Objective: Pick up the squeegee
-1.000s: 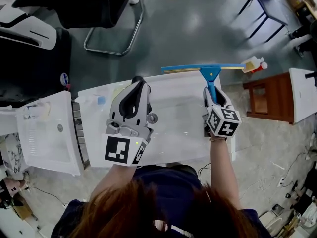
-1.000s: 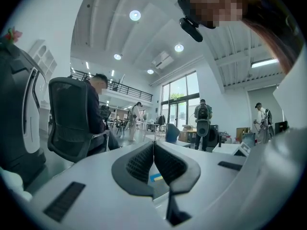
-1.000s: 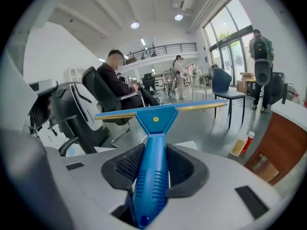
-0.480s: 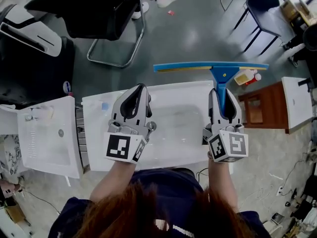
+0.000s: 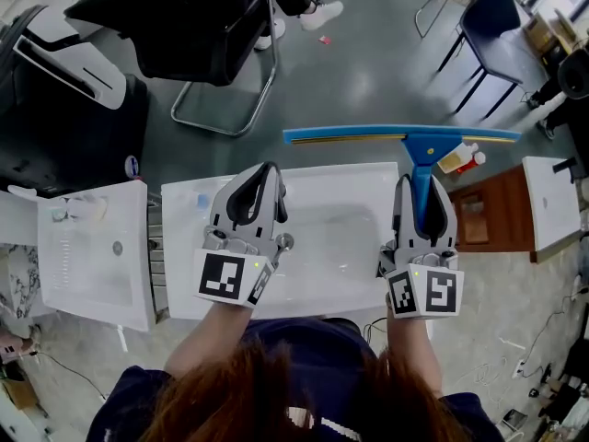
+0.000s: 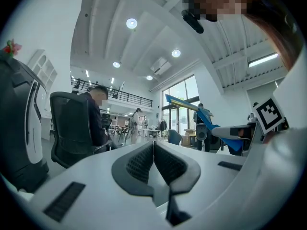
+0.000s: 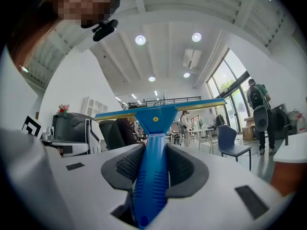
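Note:
A blue squeegee (image 5: pixel 419 159) with a long blade (image 5: pixel 396 137) is held up above the white table (image 5: pixel 331 228). My right gripper (image 5: pixel 421 201) is shut on its ribbed blue handle (image 7: pixel 151 176), with the blade (image 7: pixel 160 108) crosswise beyond the jaws. My left gripper (image 5: pixel 260 187) hovers over the table's left part, jaws shut with nothing between them (image 6: pixel 153 162). In the left gripper view the squeegee (image 6: pixel 211 126) shows at the right.
A black office chair (image 5: pixel 184 35) with a seated person stands beyond the table. A white unit (image 5: pixel 87 247) lies at the left, a brown wooden stand (image 5: pixel 483 215) and a bottle (image 5: pixel 460 159) at the right, a dark chair (image 5: pixel 483 17) at the far right.
My right gripper has lifted and tilted the squeegee upward, so the blade now stands against the ceiling. Both grippers have shifted slightly; the left stays shut and empty.

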### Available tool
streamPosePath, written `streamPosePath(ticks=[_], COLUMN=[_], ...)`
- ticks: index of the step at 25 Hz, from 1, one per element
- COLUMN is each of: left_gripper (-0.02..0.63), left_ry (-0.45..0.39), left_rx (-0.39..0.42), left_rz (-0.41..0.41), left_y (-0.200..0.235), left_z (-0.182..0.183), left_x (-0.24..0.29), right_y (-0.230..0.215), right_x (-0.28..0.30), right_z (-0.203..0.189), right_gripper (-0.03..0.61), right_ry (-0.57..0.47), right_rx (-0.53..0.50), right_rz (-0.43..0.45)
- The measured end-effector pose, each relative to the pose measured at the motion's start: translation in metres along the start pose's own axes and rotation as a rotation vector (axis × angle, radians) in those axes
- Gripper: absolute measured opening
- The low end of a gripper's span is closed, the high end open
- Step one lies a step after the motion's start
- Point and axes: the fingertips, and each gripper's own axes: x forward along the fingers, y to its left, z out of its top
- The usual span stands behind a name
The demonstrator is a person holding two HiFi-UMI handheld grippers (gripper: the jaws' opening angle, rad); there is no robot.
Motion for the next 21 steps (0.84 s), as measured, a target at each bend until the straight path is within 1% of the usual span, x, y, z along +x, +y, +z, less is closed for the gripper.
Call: streamPosePath(ticks=[10, 21], left_gripper=[0.021, 0.021], left_ry=[0.010, 0.017], left_rx=[-0.003, -0.005], left_rz=[-0.016, -0.021], left_y=[-0.007, -0.015], left_z=[-0.005, -0.007], left_x=[-0.004, 0.001], right_y=[-0.001, -0.008], right_x=[-0.008, -0.011], right_z=[0.007, 0.006], right_gripper=[0.153, 0.153], right_ry=[-0.024, -0.016], right_rx=[-0.024, -0.031], right_rz=[-0.019, -0.023])
